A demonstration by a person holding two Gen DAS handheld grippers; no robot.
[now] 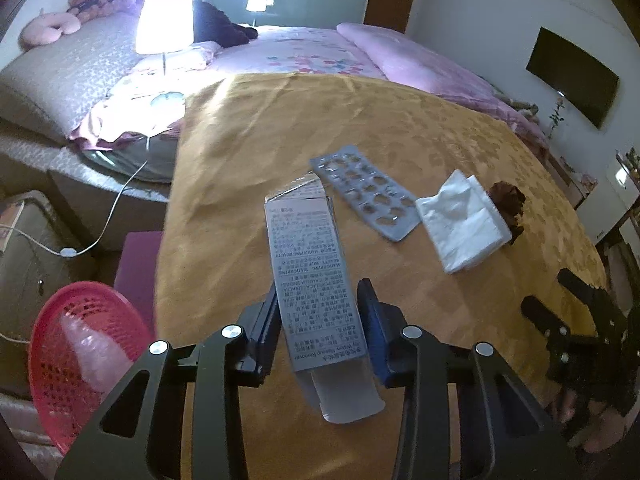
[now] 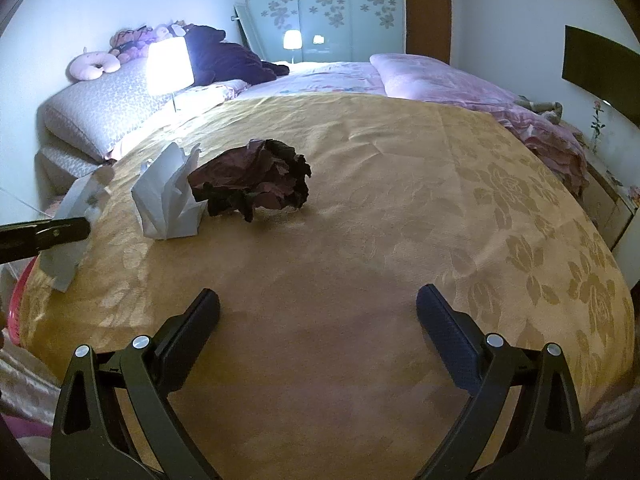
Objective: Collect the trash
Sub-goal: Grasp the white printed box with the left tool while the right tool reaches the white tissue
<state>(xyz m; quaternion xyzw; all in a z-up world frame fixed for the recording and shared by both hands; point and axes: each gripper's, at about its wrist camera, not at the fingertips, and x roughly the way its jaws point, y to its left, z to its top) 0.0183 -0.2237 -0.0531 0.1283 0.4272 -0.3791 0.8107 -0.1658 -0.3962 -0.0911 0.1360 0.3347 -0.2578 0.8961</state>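
My left gripper (image 1: 320, 286) is shut on a grey printed carton (image 1: 308, 256), pads pressing its long sides, its open flap end nearest the camera. On the yellow tablecloth (image 1: 260, 132) beyond lie an emptied grey blister pack (image 1: 366, 196), a white tissue (image 1: 460, 220) and a dark crumpled paper (image 1: 508, 200). My right gripper (image 2: 318, 294) stands open over bare cloth with nothing between its fingers. In its view, the tissue (image 2: 168, 200) and crumpled paper (image 2: 256, 184) lie ahead to the left. The carton (image 2: 76, 216) shows at the far left edge.
A red perforated basket (image 1: 80, 360) holding a clear plastic bottle (image 1: 92, 352) stands below the table's left edge. A lit lamp (image 1: 164, 20) and a bed with pink bedding (image 1: 304, 52) lie behind the table. A white cable (image 1: 120, 200) trails down at left.
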